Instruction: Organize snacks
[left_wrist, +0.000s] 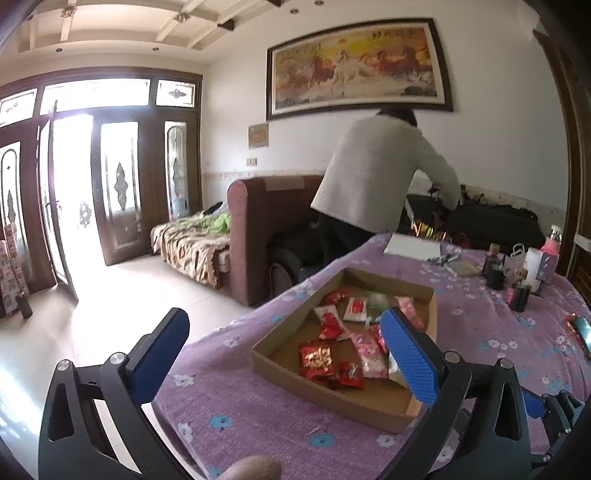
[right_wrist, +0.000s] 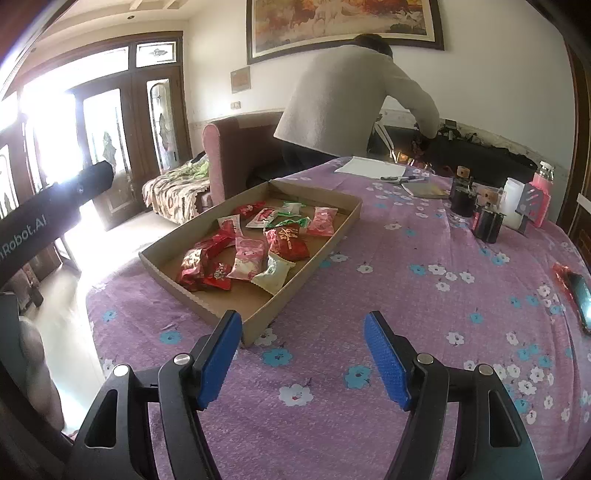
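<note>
On the floral-cloth worktop (right_wrist: 369, 295), the cardboard tray (right_wrist: 317, 254) is holding the snack packets (right_wrist: 255, 243), light, crinkly, slippery items best pinched at a sealed end, while left gripper (left_wrist: 284, 354) and right gripper (right_wrist: 303, 354) are hovering with jaws wide, gripping nothing.

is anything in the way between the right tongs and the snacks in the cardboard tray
Only the tray's low near wall. The right tongs are open above bare tablecloth just outside the near corner; the snack packets lie beyond it, reachable from above.
</note>
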